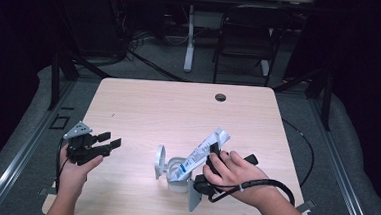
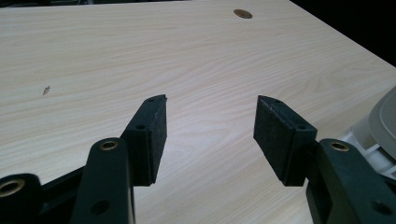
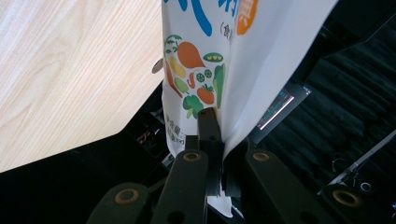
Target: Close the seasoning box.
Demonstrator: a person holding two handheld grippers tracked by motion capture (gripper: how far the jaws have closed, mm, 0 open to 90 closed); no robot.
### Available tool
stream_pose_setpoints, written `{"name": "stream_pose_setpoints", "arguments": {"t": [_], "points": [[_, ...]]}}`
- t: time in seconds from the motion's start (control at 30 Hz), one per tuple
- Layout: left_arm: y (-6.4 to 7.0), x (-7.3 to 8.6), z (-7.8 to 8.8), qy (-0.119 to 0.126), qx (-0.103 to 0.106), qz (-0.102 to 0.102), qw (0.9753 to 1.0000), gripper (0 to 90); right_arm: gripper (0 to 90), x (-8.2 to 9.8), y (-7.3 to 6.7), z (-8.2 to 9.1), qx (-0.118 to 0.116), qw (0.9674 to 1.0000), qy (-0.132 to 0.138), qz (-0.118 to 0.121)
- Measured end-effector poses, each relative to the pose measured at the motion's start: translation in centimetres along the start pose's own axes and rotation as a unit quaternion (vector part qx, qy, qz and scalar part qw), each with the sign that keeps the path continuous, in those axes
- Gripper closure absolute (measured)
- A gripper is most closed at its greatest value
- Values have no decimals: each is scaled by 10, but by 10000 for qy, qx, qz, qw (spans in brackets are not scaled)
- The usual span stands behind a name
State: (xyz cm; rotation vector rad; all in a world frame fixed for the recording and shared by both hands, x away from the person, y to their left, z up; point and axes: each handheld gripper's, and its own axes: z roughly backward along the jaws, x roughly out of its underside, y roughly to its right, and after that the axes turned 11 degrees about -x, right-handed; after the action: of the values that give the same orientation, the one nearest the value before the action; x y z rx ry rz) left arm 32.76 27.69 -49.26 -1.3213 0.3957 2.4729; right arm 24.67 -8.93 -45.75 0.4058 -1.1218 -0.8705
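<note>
White pouch (image 1: 203,153) with printed vegetables lay tilted above table (image 1: 143,109), long axis running from lower end at white container (image 1: 177,174) up and away toward far right. Container's round lid (image 1: 159,160) stood open at its left. Right gripper (image 1: 215,151) clamped pouch across its middle; jaws closed on film in right gripper view (image 3: 196,70). Left gripper (image 1: 107,141) hovered at table's left edge, well apart from pouch, jaws spread wide, empty, pointing toward container. Right hand (image 1: 232,171) nearer by far.

Pouch (image 3: 201,60) print cut off at the frame's top; white container (image 2: 378,126) cropped at the right edge.
</note>
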Motion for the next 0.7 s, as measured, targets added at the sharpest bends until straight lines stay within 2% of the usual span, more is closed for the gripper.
{"name": "stream_pose_setpoints", "arguments": {"t": [0.23, 0.27, 0.3, 0.37, 0.47, 0.5, 0.53, 0.7], "points": [[1, 0, -1, -1, 0, 19, 10000, 446, 896, -1, -1, -1, -41, 10000, 12, 5], [1, 0, -1, 0, -4, 15, 10000, 447, 895, -1, -2, -2, 3, 10000, 40, 20], [0, 1, -1, 13, -1, 27, 10000, 446, 896, -1, -3, -3, -65, 9998, 156, -75], [0, 1, -1, 11, -4, 26, 10000, 447, 896, -2, -2, -1, -33, 10000, -18, 32], [0, 1, -1, 3, 0, 30, 10000, 446, 896, -1, -3, -4, -74, 9998, 151, -60], [0, 1, -1, 2, -1, 17, 10000, 446, 896, -1, -3, -4, -73, 9999, 140, -30], [0, 1, -1, 0, -2, 15, 10000, 446, 895, -1, -2, -2, -49, 10000, 15, 7], [0, 1, -1, 1, -6, 19, 10000, 446, 896, -1, -2, -3, -35, 10000, 39, -14]]}}
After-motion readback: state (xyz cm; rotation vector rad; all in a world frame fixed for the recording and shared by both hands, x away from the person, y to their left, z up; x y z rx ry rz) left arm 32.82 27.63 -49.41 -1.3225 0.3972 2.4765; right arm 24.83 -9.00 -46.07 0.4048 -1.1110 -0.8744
